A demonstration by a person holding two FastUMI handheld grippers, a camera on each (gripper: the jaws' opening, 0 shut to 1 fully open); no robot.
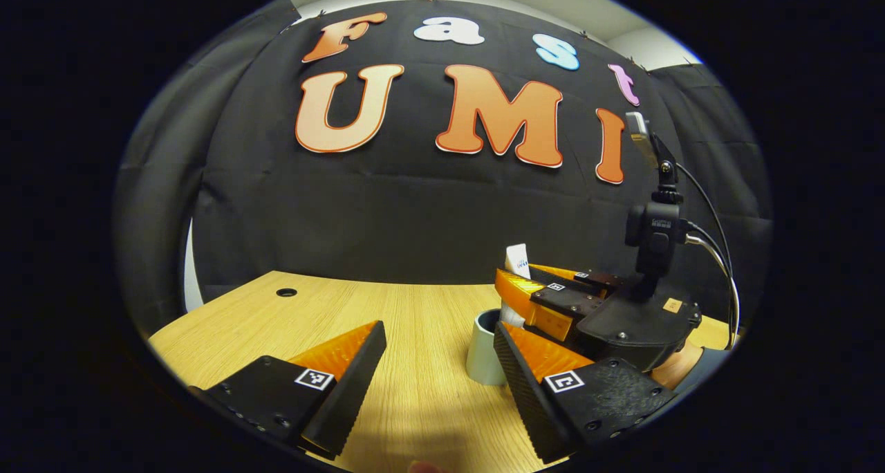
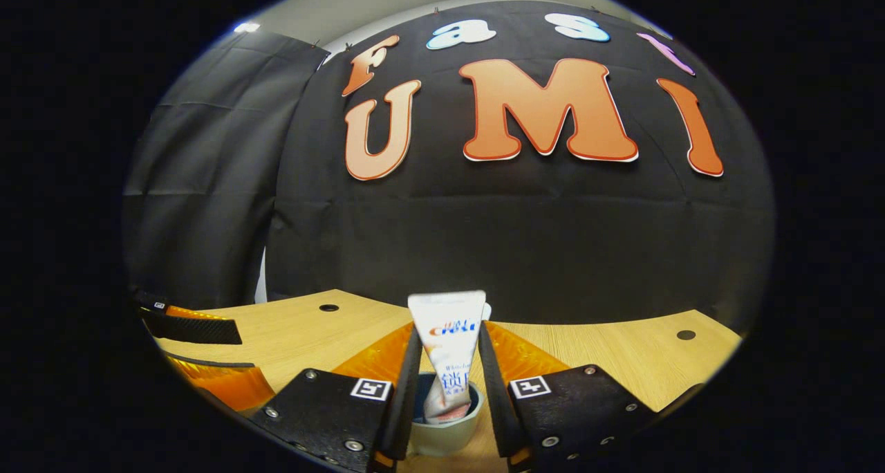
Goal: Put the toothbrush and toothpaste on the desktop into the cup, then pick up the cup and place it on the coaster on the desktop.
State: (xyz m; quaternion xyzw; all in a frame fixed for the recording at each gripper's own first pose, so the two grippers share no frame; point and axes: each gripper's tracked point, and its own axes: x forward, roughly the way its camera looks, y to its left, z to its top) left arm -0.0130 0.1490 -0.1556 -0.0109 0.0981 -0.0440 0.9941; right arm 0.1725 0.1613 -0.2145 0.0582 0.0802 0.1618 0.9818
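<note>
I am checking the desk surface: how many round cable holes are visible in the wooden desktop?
2 in the right gripper view: one hole at far left, one hole at far right. More may be hidden behind the right gripper.

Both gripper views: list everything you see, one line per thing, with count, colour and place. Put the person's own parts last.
Toothpaste tube: one, white, upright between the right gripper's fingers, lower end inside the cup.
Cup: one, pale grey-green, on the desktop below the right gripper.
Desktop: one, light wood, with small dark round holes.
Booth wall: black cloth behind the desktop.
Left gripper: one, black and orange, fingers apart, beside the cup.
Right gripper: one, black and orange, around the tube.
</note>
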